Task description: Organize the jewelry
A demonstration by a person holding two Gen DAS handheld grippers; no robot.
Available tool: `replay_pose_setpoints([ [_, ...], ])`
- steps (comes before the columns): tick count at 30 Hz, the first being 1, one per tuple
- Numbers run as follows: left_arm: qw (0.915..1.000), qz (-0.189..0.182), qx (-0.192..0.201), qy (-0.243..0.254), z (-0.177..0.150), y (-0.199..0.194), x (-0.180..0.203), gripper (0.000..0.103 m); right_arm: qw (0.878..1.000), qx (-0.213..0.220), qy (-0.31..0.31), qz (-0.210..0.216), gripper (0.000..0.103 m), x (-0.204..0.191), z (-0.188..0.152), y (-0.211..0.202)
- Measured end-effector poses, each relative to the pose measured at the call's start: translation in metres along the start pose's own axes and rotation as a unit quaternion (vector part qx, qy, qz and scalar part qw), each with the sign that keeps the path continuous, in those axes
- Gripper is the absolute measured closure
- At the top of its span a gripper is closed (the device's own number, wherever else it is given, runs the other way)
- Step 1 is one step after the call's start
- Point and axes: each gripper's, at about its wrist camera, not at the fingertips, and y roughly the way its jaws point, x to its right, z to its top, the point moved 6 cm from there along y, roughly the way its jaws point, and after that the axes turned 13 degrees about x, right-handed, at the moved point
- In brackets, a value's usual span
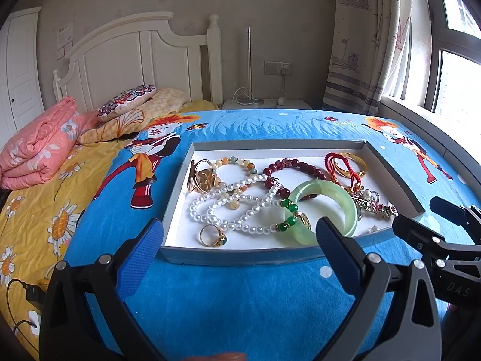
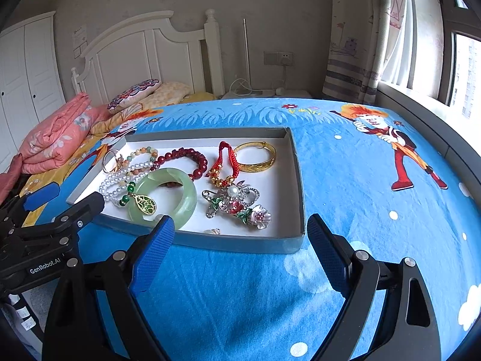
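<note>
A shallow grey box (image 1: 234, 257) (image 2: 297, 180) with a white floor lies on the blue bedspread and holds the jewelry. In it are a green jade bangle (image 1: 345, 201) (image 2: 188, 198), a pearl necklace (image 1: 228, 207) (image 2: 112, 186), a dark red bead bracelet (image 1: 300, 167) (image 2: 192, 155), a gold bangle (image 1: 357, 165) (image 2: 258, 156), a red cord piece (image 2: 225, 159), a flower brooch (image 2: 240, 204) and a gold ring (image 1: 212, 234). My left gripper (image 1: 239, 236) is open and empty at the box's near edge. My right gripper (image 2: 240, 231) is open and empty at the near right edge.
The blue cartoon bedspread (image 1: 240, 300) covers the near bed. A folded pink quilt (image 1: 39, 150) and pillows (image 1: 129, 105) lie at the left by the white headboard (image 1: 135, 57). A window and curtain (image 1: 360, 45) stand at the right. A nightstand with cables (image 1: 264, 102) is behind.
</note>
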Motion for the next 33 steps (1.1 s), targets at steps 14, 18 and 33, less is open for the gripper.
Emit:
replay_pose_setpoints([
  [14, 1.0, 0.0, 0.0, 0.0, -0.0003, 0.0001, 0.0004, 0.002, 1.0, 0.0, 0.0, 0.001, 0.017, -0.0015, -0.0009, 0.0001],
  [18, 1.0, 0.0, 0.0, 0.0, -0.0005, 0.0002, 0.0, 0.002, 1.0, 0.0, 0.0, 0.001, 0.017, -0.0013, -0.0008, 0.0001],
  [33, 1.0, 0.002, 0.0, 0.001, 0.0, -0.0001, 0.0023, 0.002, 1.0, -0.001, 0.0, 0.001, 0.017, -0.0012, -0.0008, 0.0001],
])
